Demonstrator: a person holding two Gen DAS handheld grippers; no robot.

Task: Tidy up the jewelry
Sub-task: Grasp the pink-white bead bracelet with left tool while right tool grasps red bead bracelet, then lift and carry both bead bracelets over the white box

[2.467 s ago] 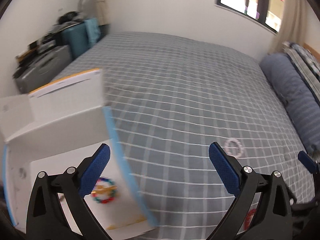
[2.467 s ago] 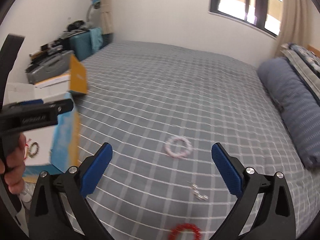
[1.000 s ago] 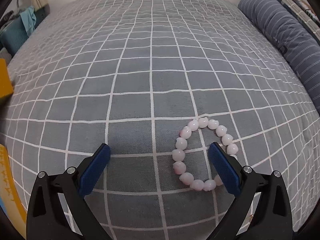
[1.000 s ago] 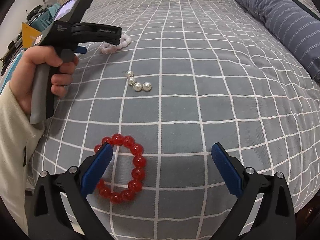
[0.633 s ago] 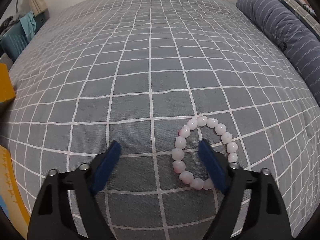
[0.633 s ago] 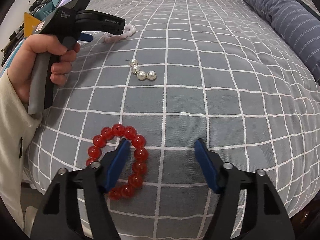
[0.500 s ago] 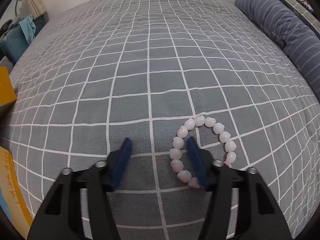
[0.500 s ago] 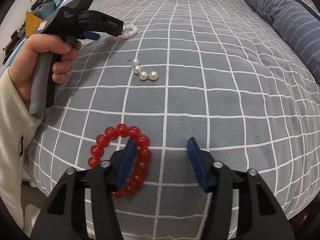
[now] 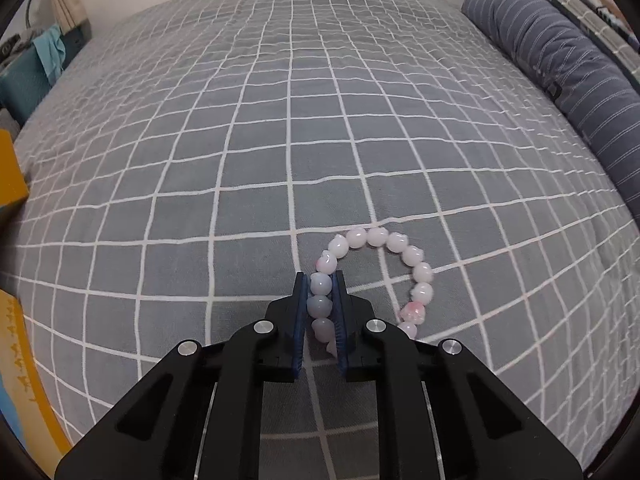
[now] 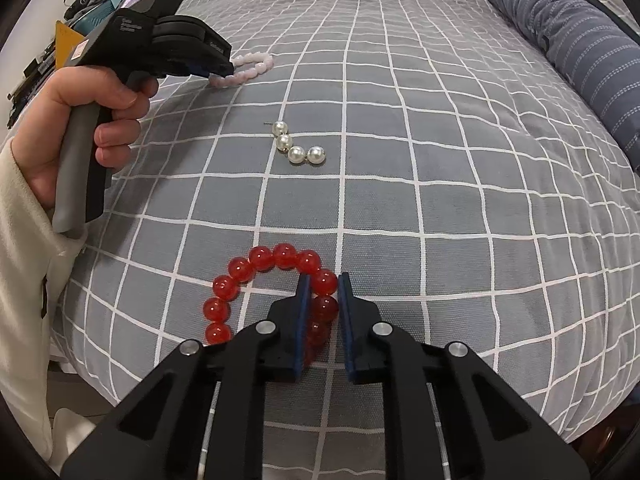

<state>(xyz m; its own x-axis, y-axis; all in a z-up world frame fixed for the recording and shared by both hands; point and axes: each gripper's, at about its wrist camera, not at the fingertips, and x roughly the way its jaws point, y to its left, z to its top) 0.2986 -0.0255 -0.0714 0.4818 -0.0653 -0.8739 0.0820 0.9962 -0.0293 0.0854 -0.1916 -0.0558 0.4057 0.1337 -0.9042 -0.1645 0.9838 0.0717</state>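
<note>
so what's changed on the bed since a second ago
Both grippers came down and closed: the left gripper now pinches the pink bracelet, the right gripper the red bracelet. Both bracelets still rest on the bedspread; the pearl strand hasn't moved.

The near beads of the pink bracelet (image 9: 380, 264) disappear behind the left tongs (image 9: 320, 280), whose pads cover the sides of the clamped beads. Likewise the near arc of the red bracelet (image 10: 256, 268) is hidden under the right tongs (image 10: 322, 282). Left of the pink bracelet, a yellow box (image 9: 12, 184) is cut off by the frame edge. Clutter (image 10: 84, 2) beyond the left tongs (image 10: 216, 68) is too small to identify.
</note>
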